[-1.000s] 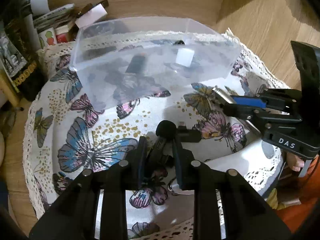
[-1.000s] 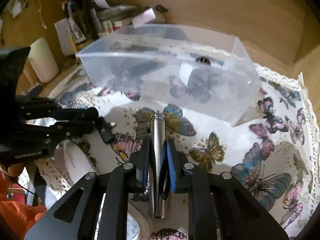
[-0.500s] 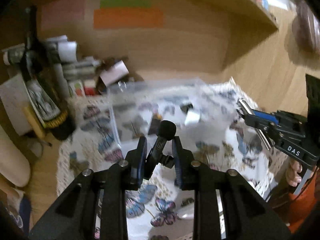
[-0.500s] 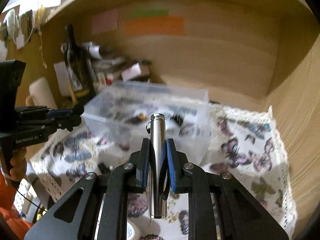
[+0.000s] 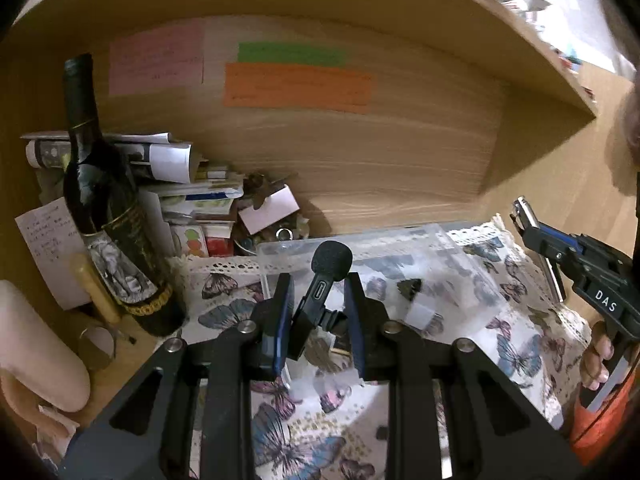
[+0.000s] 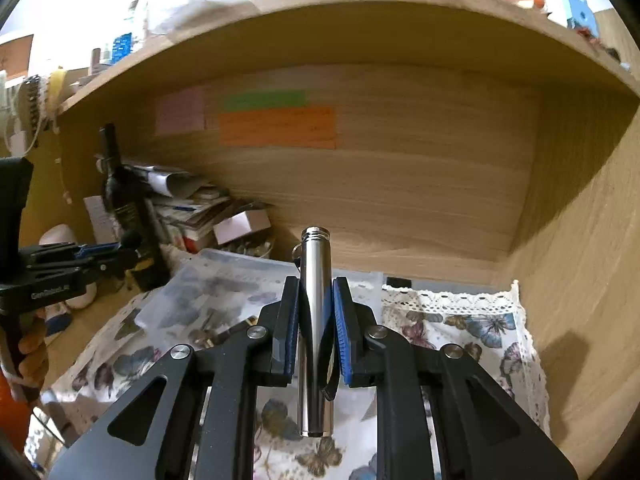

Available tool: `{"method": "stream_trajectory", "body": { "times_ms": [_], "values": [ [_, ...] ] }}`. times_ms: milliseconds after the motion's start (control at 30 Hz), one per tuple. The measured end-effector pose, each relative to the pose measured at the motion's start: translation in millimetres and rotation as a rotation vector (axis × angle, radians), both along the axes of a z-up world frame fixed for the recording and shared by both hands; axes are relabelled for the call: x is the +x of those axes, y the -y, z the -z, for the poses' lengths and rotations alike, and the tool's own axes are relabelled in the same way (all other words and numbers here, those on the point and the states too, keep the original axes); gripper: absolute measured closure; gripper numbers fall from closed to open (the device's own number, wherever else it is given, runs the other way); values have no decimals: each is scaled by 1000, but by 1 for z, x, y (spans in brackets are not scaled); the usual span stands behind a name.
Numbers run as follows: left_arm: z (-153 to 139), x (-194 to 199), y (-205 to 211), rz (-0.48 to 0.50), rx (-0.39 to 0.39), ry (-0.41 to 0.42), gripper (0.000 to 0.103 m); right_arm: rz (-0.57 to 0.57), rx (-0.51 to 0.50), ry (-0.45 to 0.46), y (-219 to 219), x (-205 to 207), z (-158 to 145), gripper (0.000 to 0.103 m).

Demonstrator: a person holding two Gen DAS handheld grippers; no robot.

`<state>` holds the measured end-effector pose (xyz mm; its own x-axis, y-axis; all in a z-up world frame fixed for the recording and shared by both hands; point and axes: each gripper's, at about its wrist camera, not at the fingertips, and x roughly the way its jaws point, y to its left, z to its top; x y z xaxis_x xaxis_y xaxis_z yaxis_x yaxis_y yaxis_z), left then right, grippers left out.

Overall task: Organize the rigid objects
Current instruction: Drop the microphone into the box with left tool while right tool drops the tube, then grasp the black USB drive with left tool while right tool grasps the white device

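Note:
My left gripper [image 5: 318, 294] is shut on a small black clip-on microphone [image 5: 322, 280] with a foam head, held up in the air above the clear plastic box [image 5: 360, 244]. My right gripper [image 6: 316, 294] is shut on a silver metal cylinder [image 6: 316, 320] with a key ring, held upright above the butterfly cloth [image 6: 480, 328]. The box [image 6: 224, 276] lies below and to the left of it and holds a few small dark items. The right gripper also shows in the left wrist view [image 5: 532, 232], and the left gripper in the right wrist view [image 6: 116, 254].
A dark wine bottle [image 5: 108, 216] stands at the left beside a pile of papers and small boxes [image 5: 192, 192]. A cream candle [image 5: 36, 344] lies at the far left. Wooden shelf walls close in behind, to the right and overhead. Coloured notes [image 5: 296, 84] are stuck on the back wall.
Both grippers have risen from the cloth with their objects and tilted up toward the back wall. The box now sits lower in both views.

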<state>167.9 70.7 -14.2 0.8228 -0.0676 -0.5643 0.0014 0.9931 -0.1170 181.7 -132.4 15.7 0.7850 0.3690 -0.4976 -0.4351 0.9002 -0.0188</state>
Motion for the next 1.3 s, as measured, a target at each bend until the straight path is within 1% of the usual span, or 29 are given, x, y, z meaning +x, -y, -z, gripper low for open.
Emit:
{"method": "stream_trajectory", "body": {
  "times_ms": [200, 400, 600, 700, 900, 933, 1000, 1033, 1067, 1133, 1200, 1267, 1300],
  "values": [
    [16, 30, 2, -3, 7, -70, 78, 18, 6, -76, -4, 34, 22, 88],
    [49, 59, 11, 36, 27, -170, 78, 37, -11, -178, -7, 61, 56, 88],
    [80, 81, 19, 56, 47, -252, 78, 58, -58, -234, -11, 76, 78, 88],
    [81, 84, 26, 51, 86, -239, 78, 58, -80, -244, -14, 78, 83, 88],
    [81, 89, 25, 42, 87, -240, 78, 62, -97, -256, -17, 80, 87, 88],
    [82, 89, 25, 38, 88, -243, 76, 63, -94, -257, -17, 80, 87, 88],
    [80, 88, 25, 32, 87, -245, 70, 57, -87, -262, -16, 80, 86, 87],
    [79, 87, 25, 30, 86, -243, 64, 55, -82, -263, -16, 80, 86, 85],
    [77, 84, 25, 32, 83, -237, 58, 55, -77, -260, -15, 78, 84, 79],
    [70, 76, 26, 29, 87, -217, 50, 51, -62, -246, -13, 74, 79, 73],
    [61, 66, 26, 29, 104, -189, 46, 45, -53, -225, -13, 69, 71, 68],
    [52, 53, 28, 32, 117, -167, 36, 33, -42, -201, -12, 61, 62, 60],
    [48, 48, 28, 33, 121, -158, 33, 28, -39, -187, -12, 56, 57, 58]
  ]
}}
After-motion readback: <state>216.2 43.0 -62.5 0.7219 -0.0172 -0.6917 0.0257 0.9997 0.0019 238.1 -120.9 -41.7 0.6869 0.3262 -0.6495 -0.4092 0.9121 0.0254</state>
